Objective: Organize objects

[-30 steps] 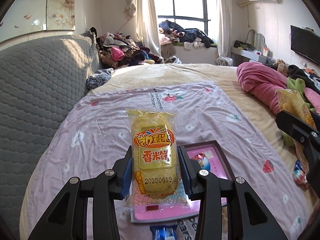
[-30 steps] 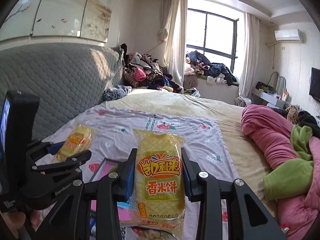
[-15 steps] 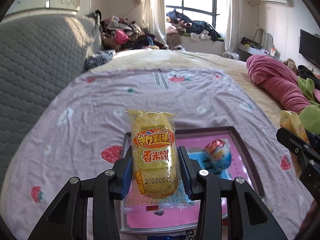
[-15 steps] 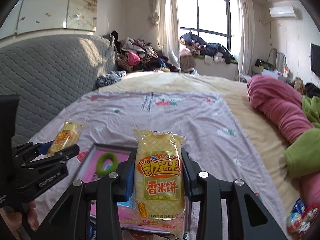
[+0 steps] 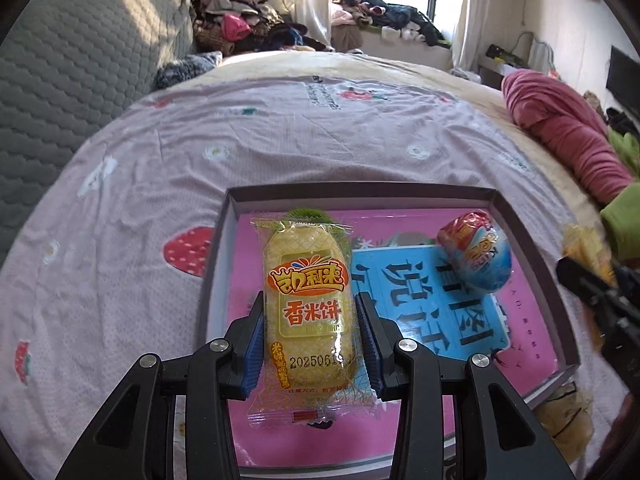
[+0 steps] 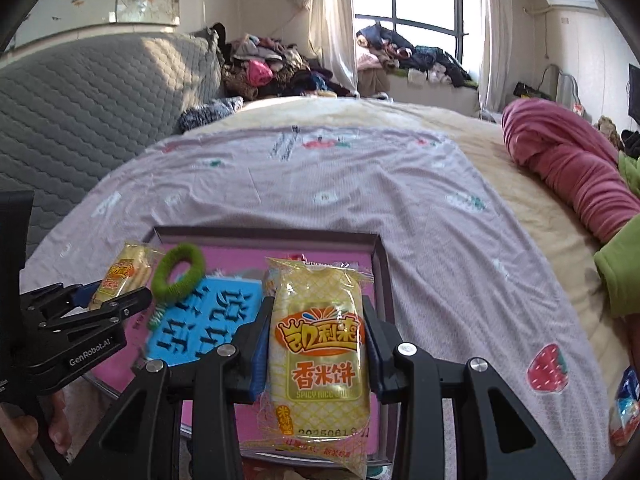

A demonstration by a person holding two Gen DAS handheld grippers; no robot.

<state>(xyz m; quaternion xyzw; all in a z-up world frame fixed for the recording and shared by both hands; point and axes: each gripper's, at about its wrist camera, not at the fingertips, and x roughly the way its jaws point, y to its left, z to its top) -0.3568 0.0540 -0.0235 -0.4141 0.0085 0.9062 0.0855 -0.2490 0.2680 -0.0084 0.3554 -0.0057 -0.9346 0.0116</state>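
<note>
Through the left wrist camera, our left gripper (image 5: 310, 330) is clamped on a yellow rice cracker packet (image 5: 307, 304) above the shallow tray (image 5: 360, 194) on the bedsheet (image 5: 160, 168); a foil egg (image 5: 476, 254) lies at two o'clock, and we judge that a careless release could drop the packet onto it. Through the right wrist camera, our right gripper (image 6: 316, 354) pinches a second rice cracker packet (image 6: 318, 344) over the tray's far right side, a green ring (image 6: 178, 274) at ten o'clock; letting go near that rim could, we think, spill it onto the sheet.
</note>
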